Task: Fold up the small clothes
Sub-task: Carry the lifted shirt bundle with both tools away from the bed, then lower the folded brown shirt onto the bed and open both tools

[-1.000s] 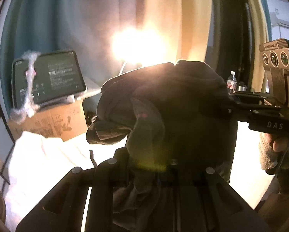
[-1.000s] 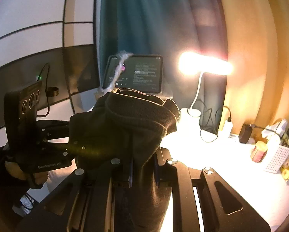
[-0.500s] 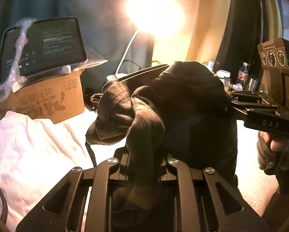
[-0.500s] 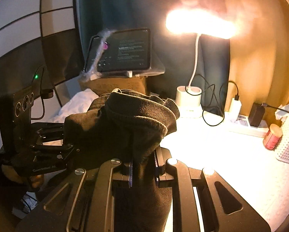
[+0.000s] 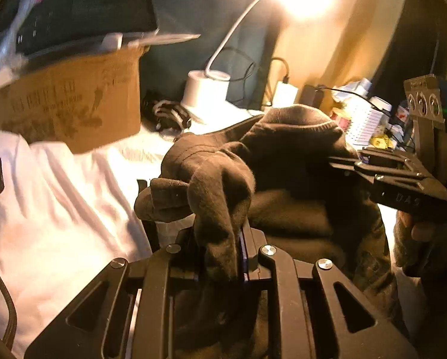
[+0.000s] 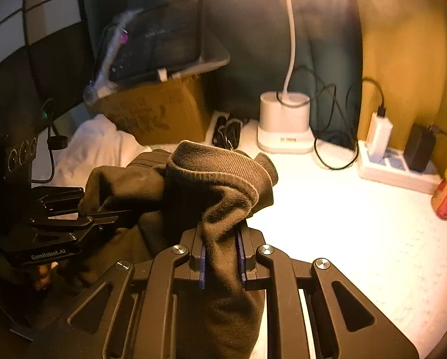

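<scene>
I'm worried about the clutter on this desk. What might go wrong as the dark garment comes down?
The dark garment, bunched between both tools, may land crumpled, not flat. Its hanging fabric might catch the lamp base or the loose cables close behind it. The white cloth underneath is wrinkled, so folds could come out uneven.

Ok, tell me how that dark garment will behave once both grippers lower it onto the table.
The dark garment is probably floppy: it bunches and droops from the right gripper and left gripper. It looks thick, likely non-slippery, and should slump, not lie flat.
</scene>
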`<action>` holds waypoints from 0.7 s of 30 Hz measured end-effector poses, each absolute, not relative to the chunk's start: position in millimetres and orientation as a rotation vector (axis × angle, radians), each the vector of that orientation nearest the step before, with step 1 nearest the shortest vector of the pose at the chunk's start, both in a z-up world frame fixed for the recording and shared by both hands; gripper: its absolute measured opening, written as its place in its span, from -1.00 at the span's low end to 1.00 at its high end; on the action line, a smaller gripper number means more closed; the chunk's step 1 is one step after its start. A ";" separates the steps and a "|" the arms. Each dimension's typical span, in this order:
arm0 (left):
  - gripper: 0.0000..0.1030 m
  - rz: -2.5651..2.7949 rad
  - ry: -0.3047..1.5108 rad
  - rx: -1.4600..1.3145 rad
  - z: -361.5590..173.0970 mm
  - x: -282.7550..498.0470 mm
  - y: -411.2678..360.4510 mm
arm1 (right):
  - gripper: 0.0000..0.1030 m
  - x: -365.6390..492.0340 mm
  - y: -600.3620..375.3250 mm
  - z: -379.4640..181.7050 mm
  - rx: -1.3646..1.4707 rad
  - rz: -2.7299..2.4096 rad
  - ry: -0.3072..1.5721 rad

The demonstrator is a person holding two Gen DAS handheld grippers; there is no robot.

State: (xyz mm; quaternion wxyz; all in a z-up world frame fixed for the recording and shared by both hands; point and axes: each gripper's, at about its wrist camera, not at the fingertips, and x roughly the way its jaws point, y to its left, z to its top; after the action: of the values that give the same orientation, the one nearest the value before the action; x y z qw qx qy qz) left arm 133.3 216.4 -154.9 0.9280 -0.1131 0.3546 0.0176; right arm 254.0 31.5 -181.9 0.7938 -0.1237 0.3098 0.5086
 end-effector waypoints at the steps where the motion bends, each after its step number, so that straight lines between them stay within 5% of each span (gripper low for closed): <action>1: -0.66 0.037 0.736 -0.243 -156.7 134.9 218.3 | -0.67 256.4 32.6 -185.5 -0.266 1.094 0.677; 12: -0.58 0.071 0.834 -0.306 -175.0 162.7 237.5 | -0.66 304.2 26.2 -227.0 -0.183 0.991 0.842; 21: -0.54 0.103 0.815 -0.352 -175.3 175.6 260.3 | -0.31 320.0 10.0 -226.5 -0.120 0.908 0.868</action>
State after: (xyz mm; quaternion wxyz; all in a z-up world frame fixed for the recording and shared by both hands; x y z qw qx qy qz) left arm 175.6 260.3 -175.3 0.9018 -0.1703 0.3940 0.0496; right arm 320.0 10.0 -226.5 0.8075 -0.0562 0.4057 0.4244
